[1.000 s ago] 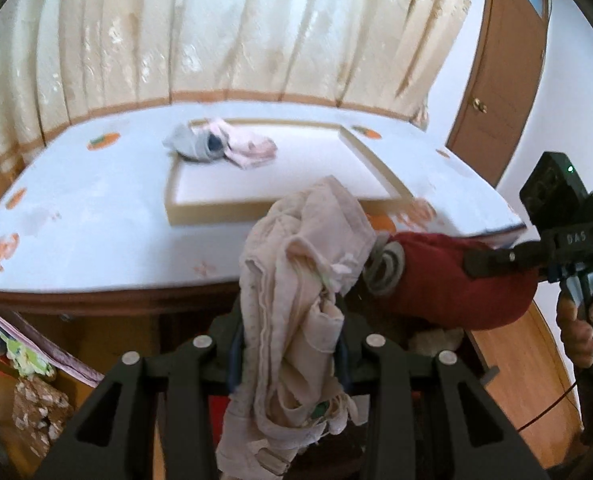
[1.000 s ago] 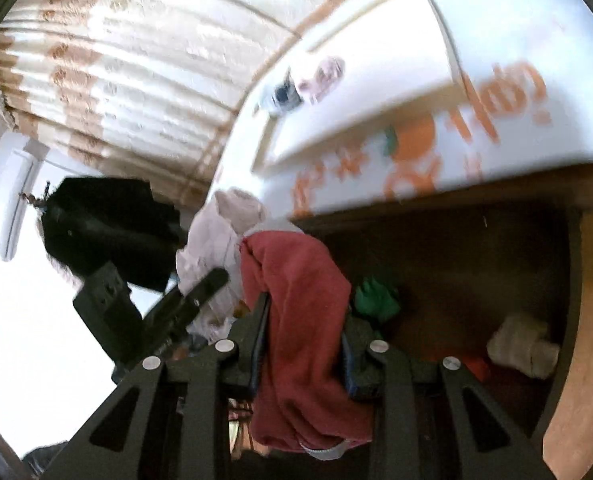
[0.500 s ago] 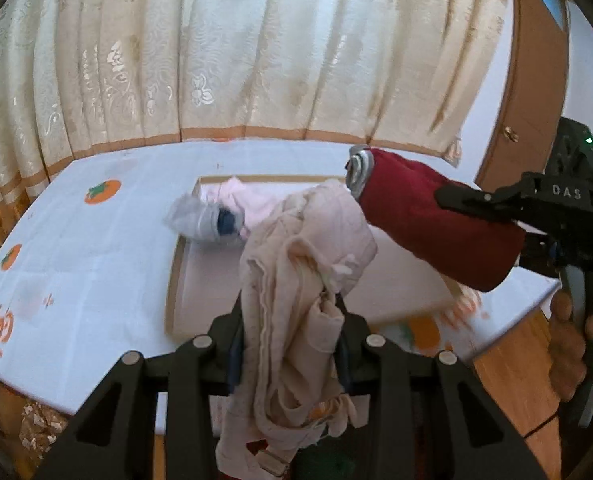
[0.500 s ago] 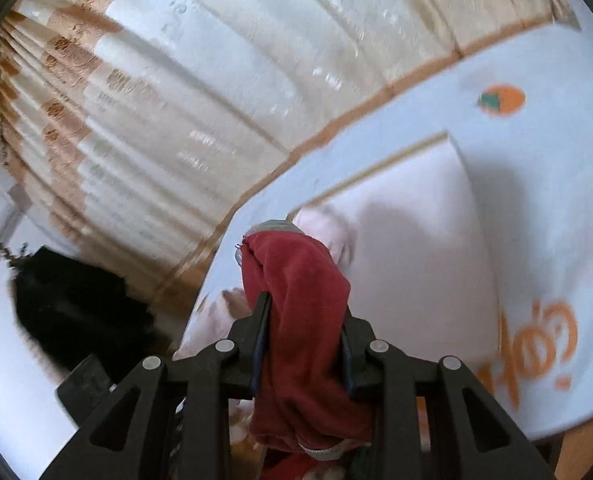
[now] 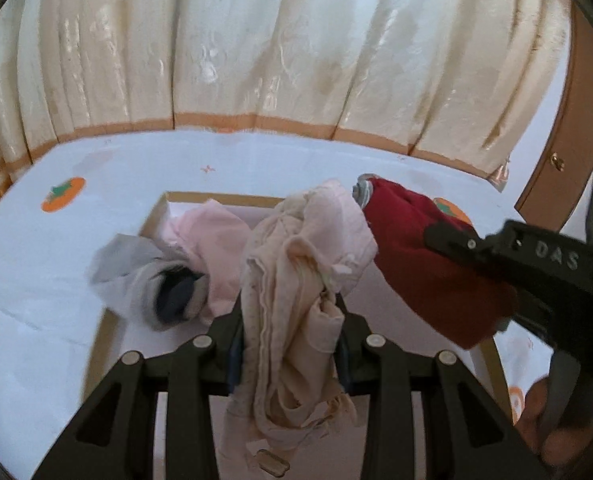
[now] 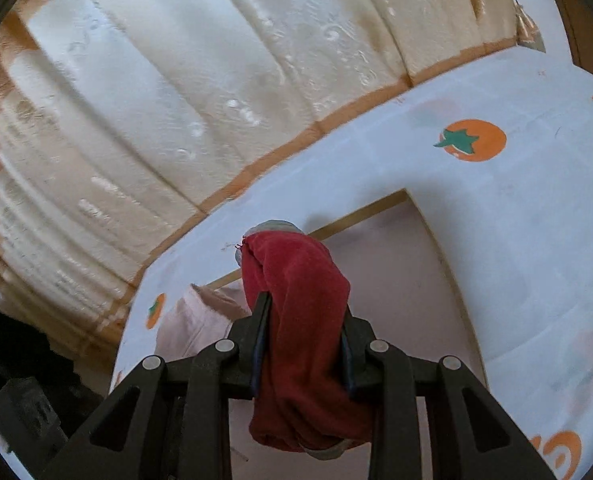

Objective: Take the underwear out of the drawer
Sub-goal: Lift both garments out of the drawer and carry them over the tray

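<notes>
A worktop [image 5: 256, 160] covered in a pale cloth printed with orange fruit motifs fills the middle of both views, and a shallow wood-rimmed tray [image 5: 152, 220] with a white floor lies on it. Behind the worktop's far edge hangs a cream pleated curtain [image 5: 256, 48] with an orange band along its hem, and a brown wooden door [image 5: 576, 120] stands past the far right corner. Inside the tray, at its far left corner, lie 2 garments already set down: a pink piece [image 5: 212, 236] and a grey piece [image 5: 144, 280] with a dark inside, the grey one lapping over the tray's left rim. The rest of the tray floor, toward its right and near rims, is bare, and the cloth around the tray is bare on the left and far sides. The left tongs [image 5: 292, 328] are clamped on a crumpled beige underwear [image 5: 300, 280] that is held above the tray, its folds hanging down between the jaws. The right tongs [image 6: 302, 332] are clamped on a dark red underwear [image 6: 300, 308] with a grey waistband, held above the tray just to the right of the beige one and nearly touching it. A hand [image 5: 552, 436] grips the right tongs' handle at the lower right of the left wrist view.
</notes>
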`<state>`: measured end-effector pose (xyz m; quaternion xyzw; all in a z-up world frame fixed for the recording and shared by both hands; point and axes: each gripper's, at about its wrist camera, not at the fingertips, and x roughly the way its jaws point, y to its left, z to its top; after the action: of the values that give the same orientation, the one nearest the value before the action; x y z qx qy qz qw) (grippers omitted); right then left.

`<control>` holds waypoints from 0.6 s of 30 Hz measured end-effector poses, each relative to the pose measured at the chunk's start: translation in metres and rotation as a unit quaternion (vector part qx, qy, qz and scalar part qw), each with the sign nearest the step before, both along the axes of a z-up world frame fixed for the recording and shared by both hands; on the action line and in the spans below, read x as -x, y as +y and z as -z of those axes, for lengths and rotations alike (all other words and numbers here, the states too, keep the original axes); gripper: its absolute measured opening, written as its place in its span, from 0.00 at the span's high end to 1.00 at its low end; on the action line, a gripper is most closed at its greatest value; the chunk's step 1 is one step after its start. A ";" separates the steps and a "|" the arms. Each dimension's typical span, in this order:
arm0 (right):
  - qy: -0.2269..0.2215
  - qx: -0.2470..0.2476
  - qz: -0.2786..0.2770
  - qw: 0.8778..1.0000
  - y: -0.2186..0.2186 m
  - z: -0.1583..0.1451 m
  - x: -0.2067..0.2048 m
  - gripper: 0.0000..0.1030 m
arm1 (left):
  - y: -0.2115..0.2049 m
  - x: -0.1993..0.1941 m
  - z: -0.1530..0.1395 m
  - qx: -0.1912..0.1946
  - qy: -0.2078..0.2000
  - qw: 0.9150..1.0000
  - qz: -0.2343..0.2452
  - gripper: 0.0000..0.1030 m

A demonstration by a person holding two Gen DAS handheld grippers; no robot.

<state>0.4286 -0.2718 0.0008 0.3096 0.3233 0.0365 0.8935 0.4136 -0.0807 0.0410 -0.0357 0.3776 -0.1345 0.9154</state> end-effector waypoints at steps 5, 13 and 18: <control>0.014 0.024 0.012 1.000 0.001 0.008 -0.016 0.69 | -0.015 -0.016 0.002 0.001 0.004 1.000 -0.002 0.66; 0.053 0.017 0.016 0.998 -0.004 0.031 -0.037 0.69 | -0.030 -0.038 0.015 0.000 0.025 1.000 0.000 0.63; 0.064 0.000 -0.002 0.998 -0.003 0.040 -0.044 0.66 | -0.042 -0.044 0.024 -0.041 0.035 0.999 0.001 0.33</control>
<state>0.4729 -0.2746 -0.0390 0.3104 0.3802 0.0181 0.8711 0.4579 -0.1225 0.0174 -0.0021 0.4145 -0.1187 0.9023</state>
